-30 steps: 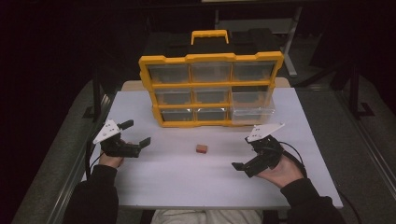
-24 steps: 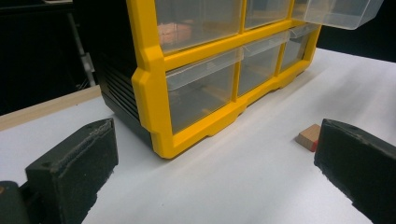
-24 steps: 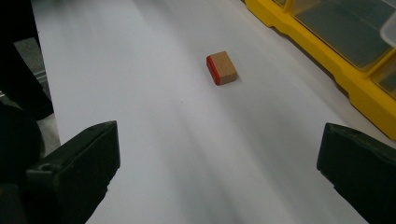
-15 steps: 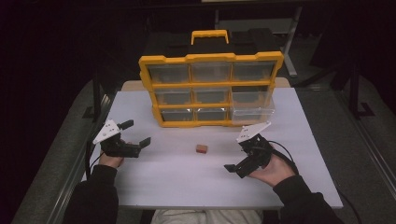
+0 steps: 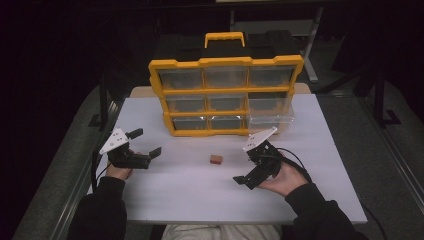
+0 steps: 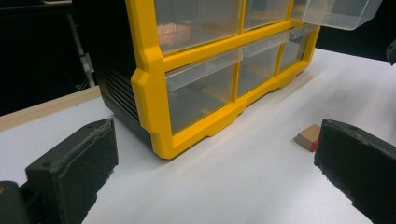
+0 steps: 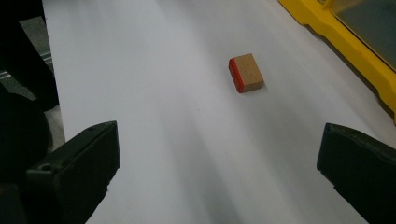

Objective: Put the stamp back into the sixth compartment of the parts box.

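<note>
At the left of the white tabletop (image 5: 165,190), the left gripper (image 5: 145,144) rests in the person's left hand (image 5: 119,171) with its black jaws spread wide and nothing between them. Its own view looks along the yellow-framed organiser of clear plastic drawers (image 6: 205,70), revealing something pale orange inside an upper drawer and one clear drawer (image 6: 343,11) pulled out at the far end. Between the grippers, just in front of the organiser, a small tan wooden block with one red face (image 5: 216,159) lies flat on the table. The right gripper view gives its box shape and red end clearly. The right gripper (image 5: 252,165), tilted in the right hand (image 5: 282,177), is also spread and empty.
</note>
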The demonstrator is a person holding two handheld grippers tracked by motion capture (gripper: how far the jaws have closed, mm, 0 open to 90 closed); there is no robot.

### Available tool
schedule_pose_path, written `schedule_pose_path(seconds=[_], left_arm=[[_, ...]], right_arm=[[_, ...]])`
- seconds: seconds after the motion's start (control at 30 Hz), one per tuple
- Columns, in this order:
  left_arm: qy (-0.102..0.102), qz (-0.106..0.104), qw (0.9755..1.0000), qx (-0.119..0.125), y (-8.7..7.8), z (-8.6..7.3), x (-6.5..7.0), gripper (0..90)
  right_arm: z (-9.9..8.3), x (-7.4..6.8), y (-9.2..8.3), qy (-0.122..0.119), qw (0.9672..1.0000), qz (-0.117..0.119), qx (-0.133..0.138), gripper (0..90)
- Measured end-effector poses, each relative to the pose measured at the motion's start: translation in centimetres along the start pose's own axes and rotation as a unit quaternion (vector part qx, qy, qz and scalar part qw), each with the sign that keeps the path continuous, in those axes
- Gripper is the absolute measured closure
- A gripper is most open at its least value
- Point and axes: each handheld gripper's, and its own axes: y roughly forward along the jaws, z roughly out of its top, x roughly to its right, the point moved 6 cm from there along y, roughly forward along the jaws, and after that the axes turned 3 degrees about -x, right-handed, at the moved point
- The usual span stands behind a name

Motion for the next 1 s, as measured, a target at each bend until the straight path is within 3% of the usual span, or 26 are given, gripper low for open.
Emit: schedule_pose_path(seconds=[1.0], left_arm=[[-0.001,-0.003,1.0000,0.002,0.0,0.0,0.0,0.0]], right_arm=[[3.2,-0.6,1.7,-0.034,0.9989,0.023,-0.022,0.0]])
